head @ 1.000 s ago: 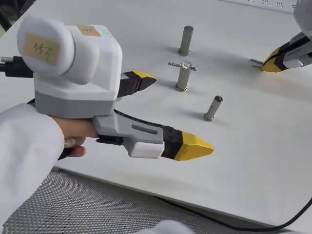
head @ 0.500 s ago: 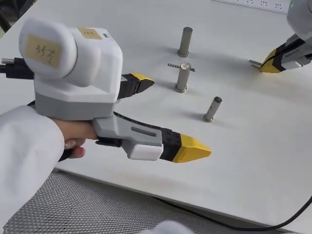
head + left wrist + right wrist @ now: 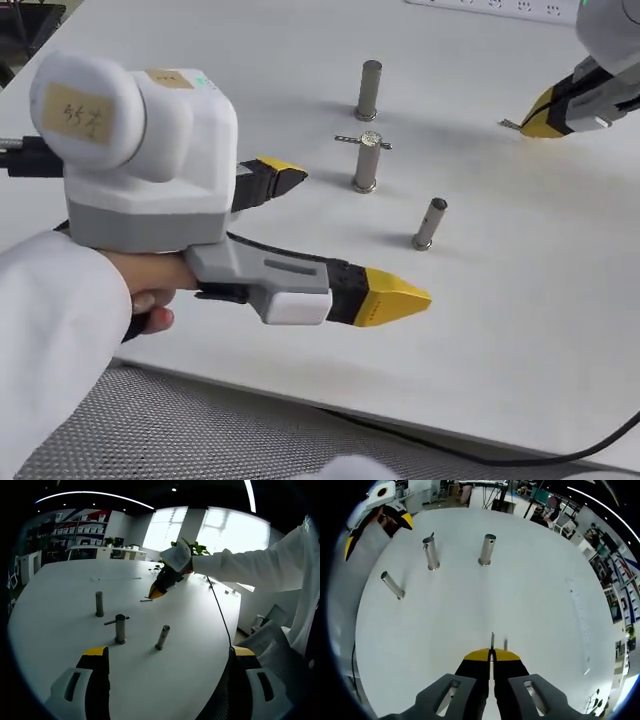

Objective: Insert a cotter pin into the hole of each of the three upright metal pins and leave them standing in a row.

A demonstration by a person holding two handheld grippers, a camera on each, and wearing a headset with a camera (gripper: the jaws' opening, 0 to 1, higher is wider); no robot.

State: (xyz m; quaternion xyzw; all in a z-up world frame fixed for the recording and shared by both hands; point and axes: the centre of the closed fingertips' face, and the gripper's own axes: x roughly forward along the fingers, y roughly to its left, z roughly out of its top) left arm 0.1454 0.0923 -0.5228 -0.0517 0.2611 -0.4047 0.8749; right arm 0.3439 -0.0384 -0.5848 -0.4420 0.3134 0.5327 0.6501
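Three metal pins stand in a row on the white table: the far pin, the middle pin with a cotter pin through its top, and the near pin. My left gripper hovers open and empty in front of them, its jaws wide apart. In the left gripper view the pins sit ahead of the left gripper. My right gripper is at the far right, shut on a second cotter pin that sticks out past the right gripper just above the table.
The white table has its near edge below the left gripper, with a grey mesh surface beneath. A black cable runs along the near edge. A power strip lies at the far edge.
The head camera has shifted a little. The right gripper with its cotter pin has drawn slightly up and away from the row. The left gripper stays open in about the same place.
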